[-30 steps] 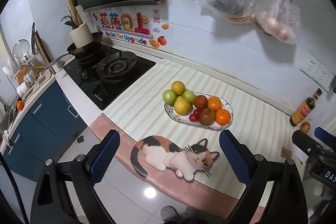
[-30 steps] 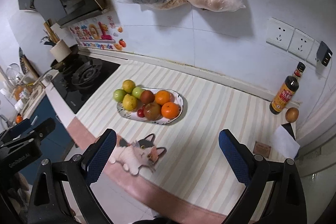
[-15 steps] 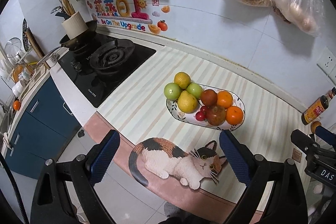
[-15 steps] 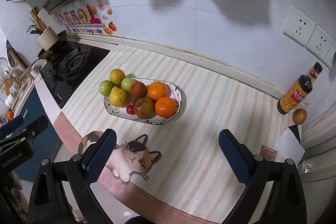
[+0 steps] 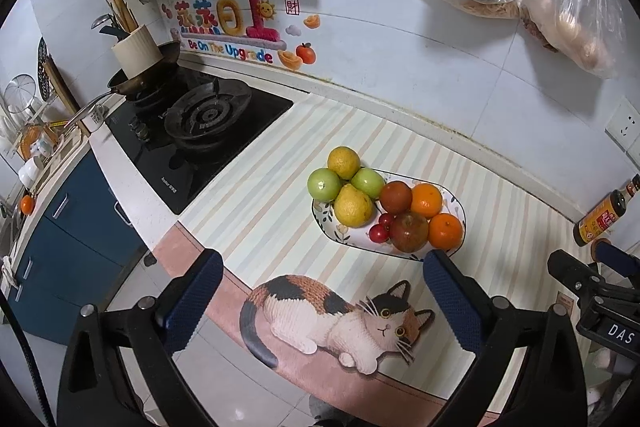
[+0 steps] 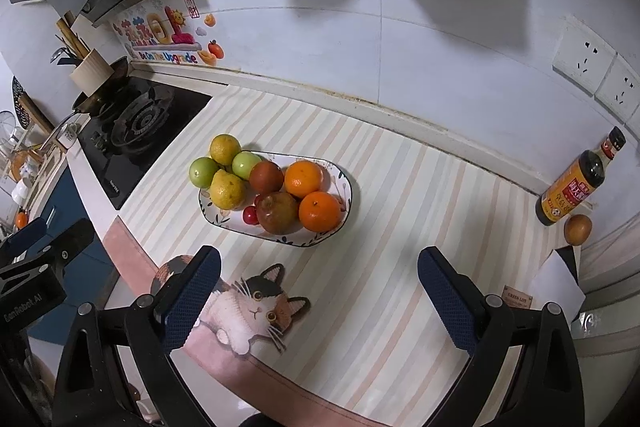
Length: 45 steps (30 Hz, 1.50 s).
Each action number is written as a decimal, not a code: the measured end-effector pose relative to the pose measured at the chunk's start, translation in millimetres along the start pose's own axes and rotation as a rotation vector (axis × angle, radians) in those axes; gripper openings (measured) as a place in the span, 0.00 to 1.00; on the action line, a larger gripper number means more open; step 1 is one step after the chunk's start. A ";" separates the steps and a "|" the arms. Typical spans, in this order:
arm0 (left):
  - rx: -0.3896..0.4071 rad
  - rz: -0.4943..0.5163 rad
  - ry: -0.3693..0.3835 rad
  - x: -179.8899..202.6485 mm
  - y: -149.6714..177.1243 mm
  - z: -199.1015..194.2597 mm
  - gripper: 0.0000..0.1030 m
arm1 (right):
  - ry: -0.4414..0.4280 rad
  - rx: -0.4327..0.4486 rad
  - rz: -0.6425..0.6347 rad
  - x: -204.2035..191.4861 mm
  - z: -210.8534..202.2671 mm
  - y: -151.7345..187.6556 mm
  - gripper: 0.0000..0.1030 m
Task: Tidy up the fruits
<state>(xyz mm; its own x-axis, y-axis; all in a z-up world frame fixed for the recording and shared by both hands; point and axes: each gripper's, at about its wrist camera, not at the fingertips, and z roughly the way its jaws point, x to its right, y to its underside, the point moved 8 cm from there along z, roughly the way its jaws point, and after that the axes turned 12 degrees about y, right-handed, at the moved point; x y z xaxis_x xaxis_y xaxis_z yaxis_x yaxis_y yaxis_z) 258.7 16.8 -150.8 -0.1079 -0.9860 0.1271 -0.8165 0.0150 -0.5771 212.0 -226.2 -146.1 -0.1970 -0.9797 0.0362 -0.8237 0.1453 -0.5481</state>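
Right now the striped mat is covering the counter beside the black gas hob, with a cat picture lying along its near edge. Sitting roughly mid-mat is the oval patterned plate, and the fruit is piling up on it: two green apples, a yellow citrus at the hob end, a yellow pear-like fruit, a dark red fruit, two oranges, a brownish-red apple and small red cherries tucked at the near rim. Both grippers are hovering above the near edge of the counter, well short of the plate. The left gripper is standing with its blue-padded fingers spread wide, gripping nothing; the right gripper is likewise gaping wide with nothing between its pads. Off by the wall a sauce bottle is standing upright, a small brown fruit lying just beside it.
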 end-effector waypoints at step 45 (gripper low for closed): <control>-0.021 -0.008 0.017 -0.1 16.7 -7.4 1.00 | -0.027 0.012 -0.033 -8.5 -18.2 2.6 0.98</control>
<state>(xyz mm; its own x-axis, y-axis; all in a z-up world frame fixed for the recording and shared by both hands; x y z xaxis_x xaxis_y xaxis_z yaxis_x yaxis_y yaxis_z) 240.9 18.4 -154.4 -0.1106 -0.9831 0.1456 -0.8290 0.0105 -0.5592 201.8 -215.0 -132.6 -0.1550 -0.9874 0.0319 -0.8230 0.1112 -0.5571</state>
